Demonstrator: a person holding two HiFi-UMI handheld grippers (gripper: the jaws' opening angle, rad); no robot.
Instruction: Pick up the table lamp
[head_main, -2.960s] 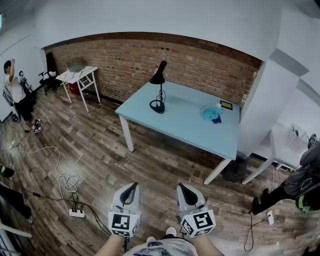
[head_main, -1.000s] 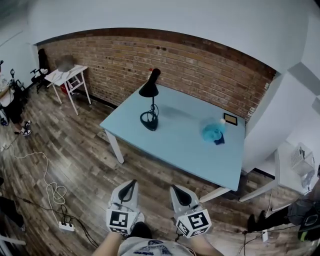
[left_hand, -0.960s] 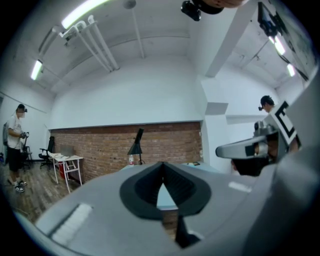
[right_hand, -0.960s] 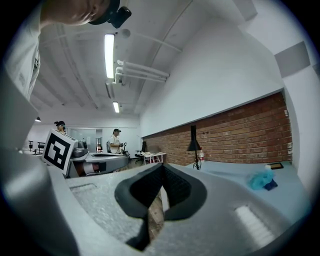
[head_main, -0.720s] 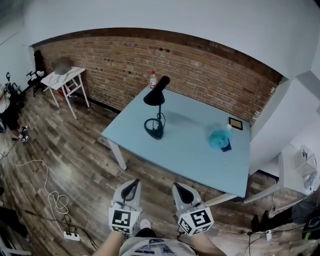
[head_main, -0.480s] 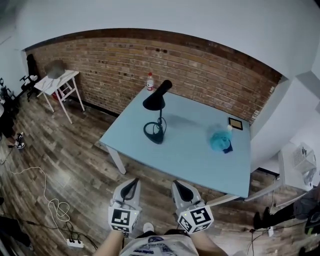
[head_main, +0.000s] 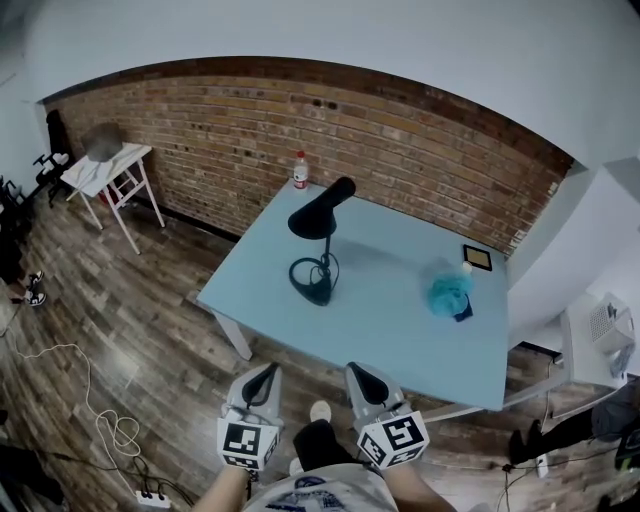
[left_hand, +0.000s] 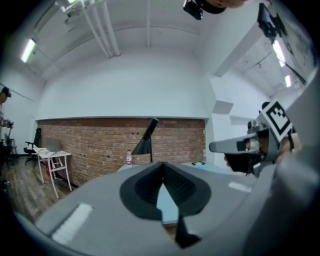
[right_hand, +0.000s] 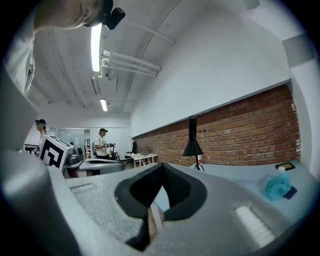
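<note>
The table lamp (head_main: 316, 220) stood upright on the left half of the pale blue table (head_main: 400, 335), well apart from both grippers and beyond the table's near edge; it was matt black, with a cone-shaped shade tilted on a thin straight stem and a base formed as an open ring. The tabletop was smooth and flat, rectangular, on slim white legs; on its right half lay a teal, fluffy-looking bundle (head_main: 449, 293) with a darker blue piece at its near side, and beyond that, near the far right corner, a small flat dark rectangle with a lighter rim (head_main: 477, 257). At the far left corner stood a small clear bottle (head_main: 299, 170) with a red cap and a white label; what it held could not be made out. Behind the table ran a rough red brick wall (head_main: 200, 125); the floor (head_main: 110, 310) was of dark wood-grain planks, with a white cable (head_main: 60, 370) looped across it at the left.

The left gripper (head_main: 264, 374) and the right gripper (head_main: 359, 373) were held side by side close to the person, short of the table's near edge; both had smooth grey shells tapering to black tips, each with a white cube of black square markers behind. On the left gripper the ribbed black pads (left_hand: 145, 187) were pressed together with nothing between them; the right gripper's pads (right_hand: 142, 190) were likewise pressed together and empty.
</note>
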